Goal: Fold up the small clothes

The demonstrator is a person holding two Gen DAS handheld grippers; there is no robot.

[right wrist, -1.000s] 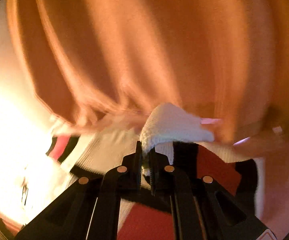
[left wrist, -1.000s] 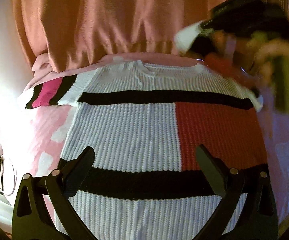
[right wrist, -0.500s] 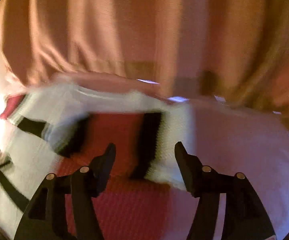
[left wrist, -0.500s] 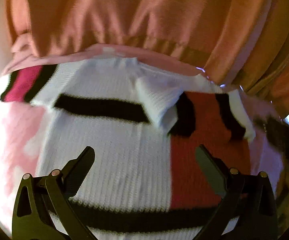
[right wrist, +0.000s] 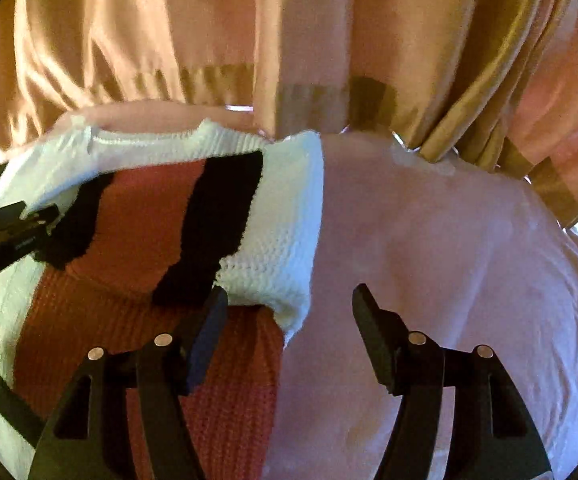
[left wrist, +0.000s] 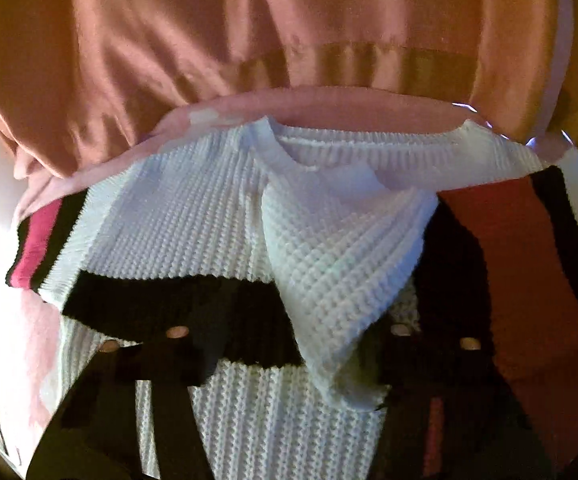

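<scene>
A small knit sweater [left wrist: 193, 216], white with black bands and a red panel, lies flat on a pink bed sheet [right wrist: 429, 240]. Its right sleeve [left wrist: 341, 264] is folded inward over the chest; the sleeve shows in the right wrist view [right wrist: 225, 220] too. My left gripper [left wrist: 289, 344] hovers low over the chest with jaws wide apart, the folded sleeve's cuff lying between the fingers. My right gripper [right wrist: 289, 312] is open and empty at the sweater's right edge. The left sleeve [left wrist: 45, 240] lies spread out.
Orange-pink curtains [left wrist: 289, 40] hang just behind the bed's far edge. Bare pink sheet extends right of the sweater. The left gripper's body shows at the left edge of the right wrist view [right wrist: 5, 232].
The right gripper carried the right sleeve inward, let it go on the chest, opened and drew back right. The left gripper moved forward and lower toward the collar.
</scene>
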